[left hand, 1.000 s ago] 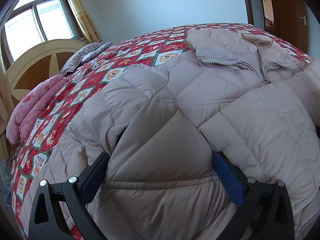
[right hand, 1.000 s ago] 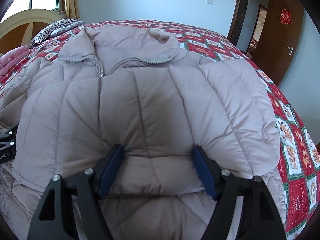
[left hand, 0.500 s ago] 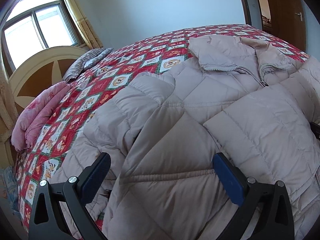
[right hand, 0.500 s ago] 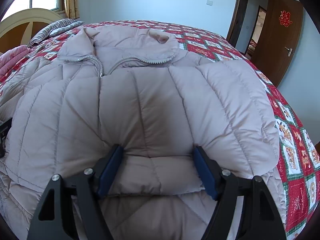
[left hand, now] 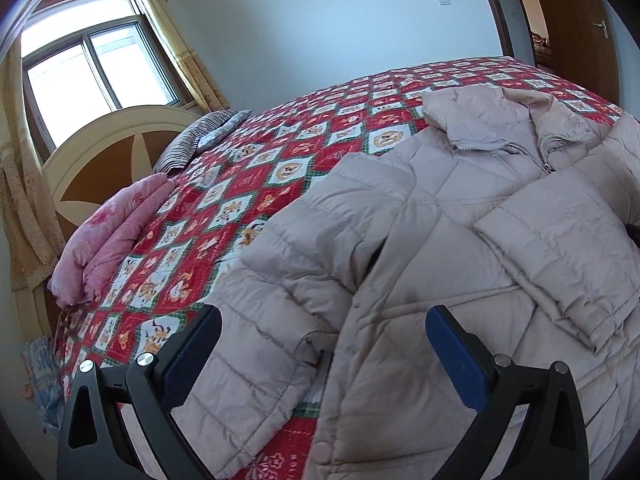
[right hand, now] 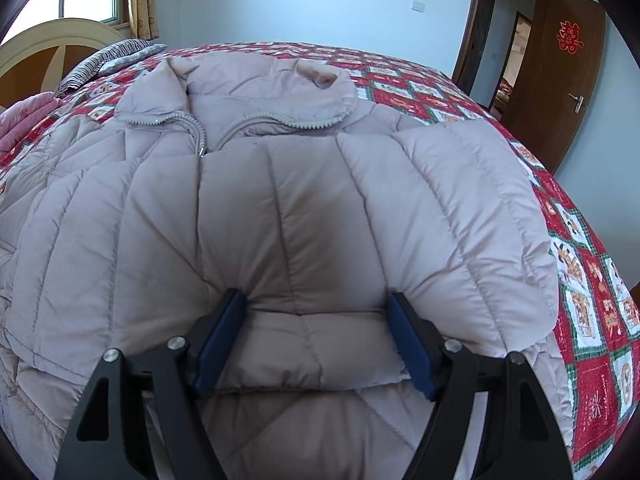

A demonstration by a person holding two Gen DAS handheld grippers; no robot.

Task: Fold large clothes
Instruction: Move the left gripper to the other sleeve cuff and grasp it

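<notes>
Jacket (right hand: 304, 208): beige puffer, flat on bed (left hand: 256, 176).
L claw (left hand: 320, 344): wide apart, holds nothing.
R claw (right hand: 316, 332): pads pinching folded sleeve cuff (right hand: 308, 344).

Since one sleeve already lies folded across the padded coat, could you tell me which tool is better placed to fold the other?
Left. The left tool hangs open over the unfolded sleeve of the beige quilted coat; the right tool brackets the folded sleeve's cuff.
</notes>
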